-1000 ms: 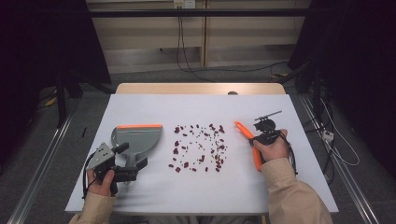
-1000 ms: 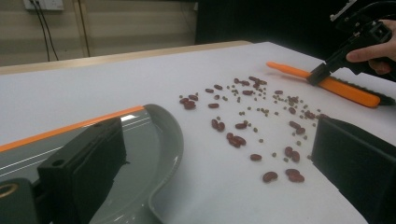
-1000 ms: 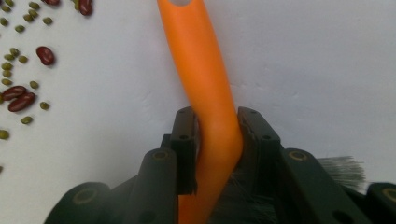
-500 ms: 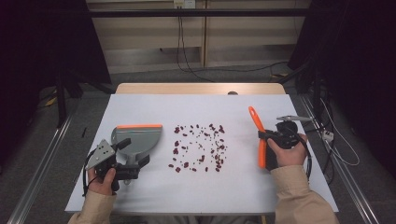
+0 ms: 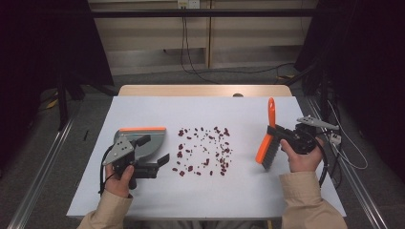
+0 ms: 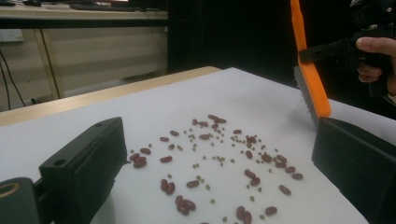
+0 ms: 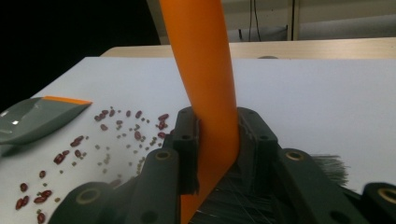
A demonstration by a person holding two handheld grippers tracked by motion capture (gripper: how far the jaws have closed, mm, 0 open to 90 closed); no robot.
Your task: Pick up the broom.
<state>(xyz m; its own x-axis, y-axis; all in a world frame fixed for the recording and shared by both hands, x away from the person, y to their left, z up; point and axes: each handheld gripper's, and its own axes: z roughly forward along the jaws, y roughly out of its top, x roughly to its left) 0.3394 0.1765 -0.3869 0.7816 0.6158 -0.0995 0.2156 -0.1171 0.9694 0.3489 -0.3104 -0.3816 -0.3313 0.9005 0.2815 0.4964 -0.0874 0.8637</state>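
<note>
The brush (image 7: 205, 93) handle runs off the top edge — its bristles (image 7: 327, 168) seem mostly hidden behind the tool's jaws.

Your brush (image 5: 266, 143) has a smooth orange plastic back and fine dark bristles; the dustpan (image 5: 141, 142) looks like matt grey plastic, possibly rubber-edged. The table (image 5: 258, 191) is matt white; the beans (image 5: 203, 150) are glossy.

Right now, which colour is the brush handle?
Orange; the brush handle shows best in the right gripper view.

White worktop (image 5: 143, 107) edged by a wooden strip, beige panelled wall (image 5: 157, 43) behind, black cables (image 5: 191, 67) trailed over grey floor (image 5: 43, 138), dark curtains (image 5: 43, 43) hung either side
</note>
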